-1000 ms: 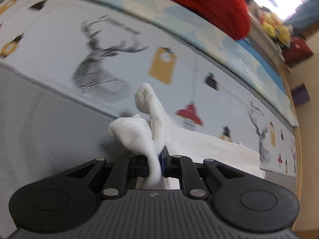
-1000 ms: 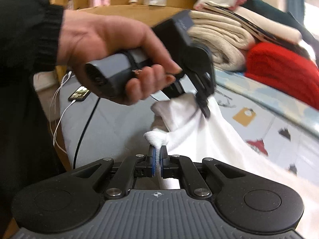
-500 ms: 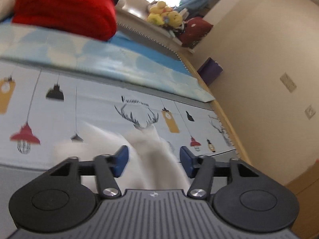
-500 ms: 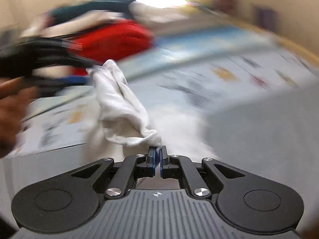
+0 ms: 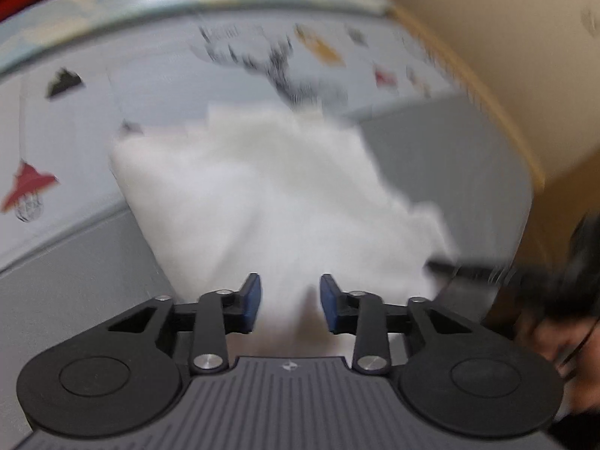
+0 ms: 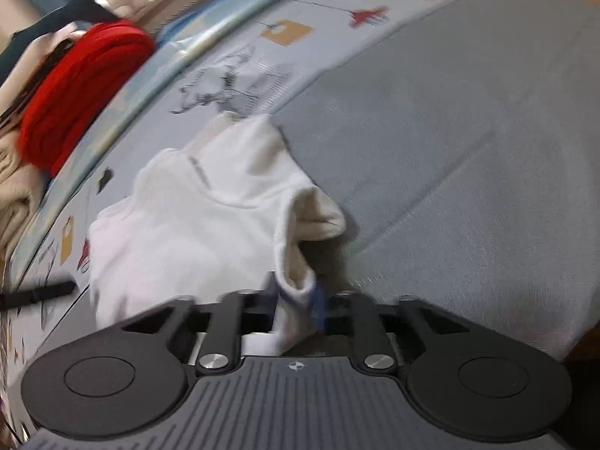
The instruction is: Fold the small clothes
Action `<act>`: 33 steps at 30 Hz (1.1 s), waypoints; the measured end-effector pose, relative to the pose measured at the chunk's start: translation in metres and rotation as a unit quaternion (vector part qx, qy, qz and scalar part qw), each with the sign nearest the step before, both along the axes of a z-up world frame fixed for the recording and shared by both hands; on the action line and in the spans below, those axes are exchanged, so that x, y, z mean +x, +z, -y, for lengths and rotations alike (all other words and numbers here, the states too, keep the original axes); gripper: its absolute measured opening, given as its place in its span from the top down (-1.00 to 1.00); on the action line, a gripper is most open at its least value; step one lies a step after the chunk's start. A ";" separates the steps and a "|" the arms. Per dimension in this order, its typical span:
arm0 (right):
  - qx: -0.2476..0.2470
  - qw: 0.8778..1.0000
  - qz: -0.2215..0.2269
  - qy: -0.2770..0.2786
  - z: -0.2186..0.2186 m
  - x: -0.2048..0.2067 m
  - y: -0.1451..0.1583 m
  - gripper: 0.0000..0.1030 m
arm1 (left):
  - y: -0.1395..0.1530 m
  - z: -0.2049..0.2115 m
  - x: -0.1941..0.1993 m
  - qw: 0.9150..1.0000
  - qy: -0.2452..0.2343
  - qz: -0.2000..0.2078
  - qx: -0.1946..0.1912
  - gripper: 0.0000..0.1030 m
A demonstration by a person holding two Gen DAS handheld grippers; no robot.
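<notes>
— Foreground? 
— Left gripper [image 5: 288, 302], blue pads [image 5: 252, 302] apart, jaws just closing; white garment [image 5: 270, 202] between them, blurred. 
— Beneath? 
— Bed [image 5: 75, 285]: grey cover, printed sheet [image 5: 150, 86] with deer and lamp motifs.

In my right wrist view, a red knitted pile [image 6: 78, 86] lies at the upper left, with beige folded cloth [image 6: 11, 187] under it at the left edge. A printed sheet [image 6: 285, 30] with lamps and a deer covers the upper part, and grey bedding [image 6: 468, 150] fills the right side.
</notes>
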State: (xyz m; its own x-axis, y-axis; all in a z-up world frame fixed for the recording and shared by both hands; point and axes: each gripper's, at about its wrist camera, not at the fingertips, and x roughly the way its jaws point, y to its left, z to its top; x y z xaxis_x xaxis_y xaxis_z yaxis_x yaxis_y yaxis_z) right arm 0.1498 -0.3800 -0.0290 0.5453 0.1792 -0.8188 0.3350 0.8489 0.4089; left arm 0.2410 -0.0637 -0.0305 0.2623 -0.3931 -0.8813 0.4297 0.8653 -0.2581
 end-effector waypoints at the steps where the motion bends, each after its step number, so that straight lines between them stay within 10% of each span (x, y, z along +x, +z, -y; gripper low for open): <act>1: 0.000 1.000 -0.010 -0.006 0.001 0.000 -0.001 0.80 | -0.018 0.001 -0.003 0.999 -0.008 -0.006 0.033 0.73; 5: 0.032 0.996 -0.074 -0.049 0.011 -0.002 -0.006 0.76 | -0.026 -0.017 0.009 0.999 0.028 -0.041 0.019 0.87; 8: 0.000 0.989 -0.115 -0.093 0.027 0.000 0.006 0.59 | 0.001 -0.034 0.014 0.999 0.047 -0.011 -0.019 0.50; 12: -0.029 0.994 -0.069 -0.081 0.038 0.027 0.044 0.59 | 0.004 -0.057 0.024 0.994 0.104 0.017 -0.042 0.48; 16: -0.007 0.997 0.016 0.069 0.008 0.086 0.079 0.37 | -0.037 -0.056 0.035 0.994 0.107 -0.018 0.031 0.28; 19: -0.040 0.974 0.028 0.221 -0.034 0.134 0.084 -0.48 | -0.029 -0.062 0.042 0.990 0.135 -0.031 0.012 0.27; 22: -0.095 0.955 0.025 0.281 -0.061 0.161 0.069 -0.52 | -0.014 -0.070 0.046 0.989 0.148 -0.007 -0.014 0.18; 26: -0.102 0.952 0.014 0.290 -0.082 0.184 0.029 -0.40 | -0.015 -0.065 0.057 0.988 0.156 -0.010 -0.001 0.18; 29: -0.099 0.956 -0.015 0.275 -0.091 0.204 0.007 0.15 | -0.008 -0.062 0.056 0.987 0.158 -0.007 0.006 0.18; 31: -0.092 0.960 -0.006 0.263 -0.092 0.210 0.003 0.93 | -0.006 -0.063 0.059 0.988 0.156 -0.006 0.004 0.18; 33: -0.079 0.967 -0.006 0.243 -0.089 0.214 0.002 0.92 | -0.002 -0.062 0.062 0.988 0.155 -0.002 0.002 0.18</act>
State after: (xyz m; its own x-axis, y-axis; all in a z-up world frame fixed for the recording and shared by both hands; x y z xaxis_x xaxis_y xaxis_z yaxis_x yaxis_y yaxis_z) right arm 0.3633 -0.2908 -0.0268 0.4175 0.2843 -0.8630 -0.1152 0.9587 0.2601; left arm 0.3025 -0.0014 -0.0323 0.3657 -0.2914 -0.8839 0.1435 0.9560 -0.2558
